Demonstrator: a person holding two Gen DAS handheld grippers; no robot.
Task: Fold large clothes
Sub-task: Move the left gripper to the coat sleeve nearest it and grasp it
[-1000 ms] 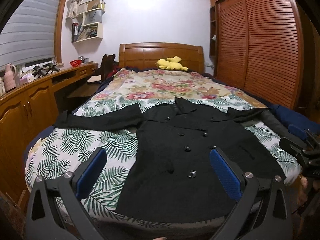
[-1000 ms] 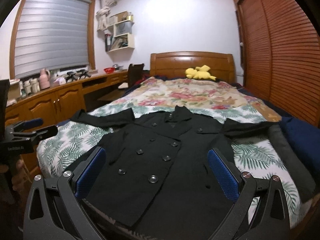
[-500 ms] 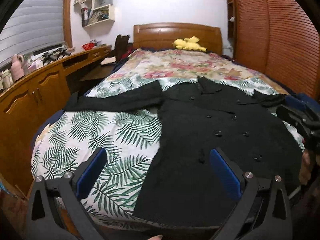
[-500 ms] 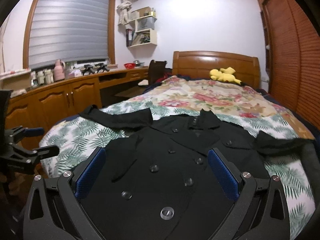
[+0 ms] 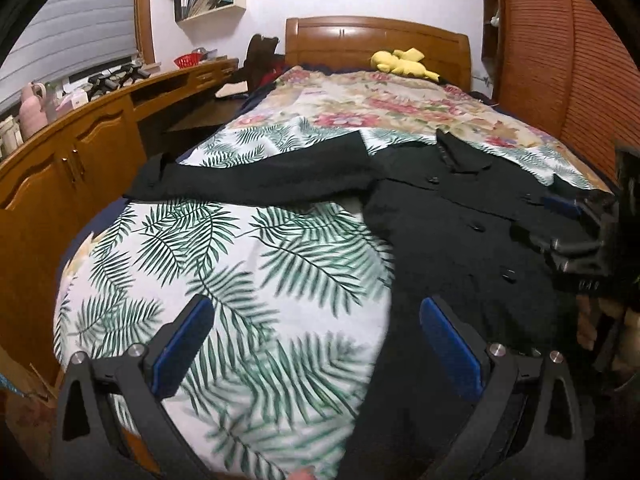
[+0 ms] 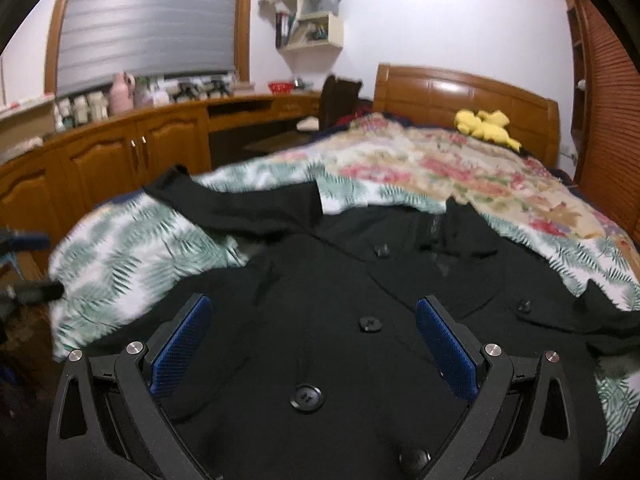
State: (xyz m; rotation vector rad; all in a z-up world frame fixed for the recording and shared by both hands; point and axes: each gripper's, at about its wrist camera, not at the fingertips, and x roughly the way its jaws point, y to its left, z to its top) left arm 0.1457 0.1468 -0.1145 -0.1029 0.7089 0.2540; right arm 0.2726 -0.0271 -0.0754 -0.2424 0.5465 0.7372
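right wrist: coat [image 6: 360, 320] hem cut off

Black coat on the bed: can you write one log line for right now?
black coat: spread flat on bed, unfolded | left gripper: open, empty | right gripper: open, above coat

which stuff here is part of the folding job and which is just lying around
Part of the job:
black coat
left tongs
right tongs
bed

Just lying about:
yellow plush toy
pink jug
red bowl
wall shelf
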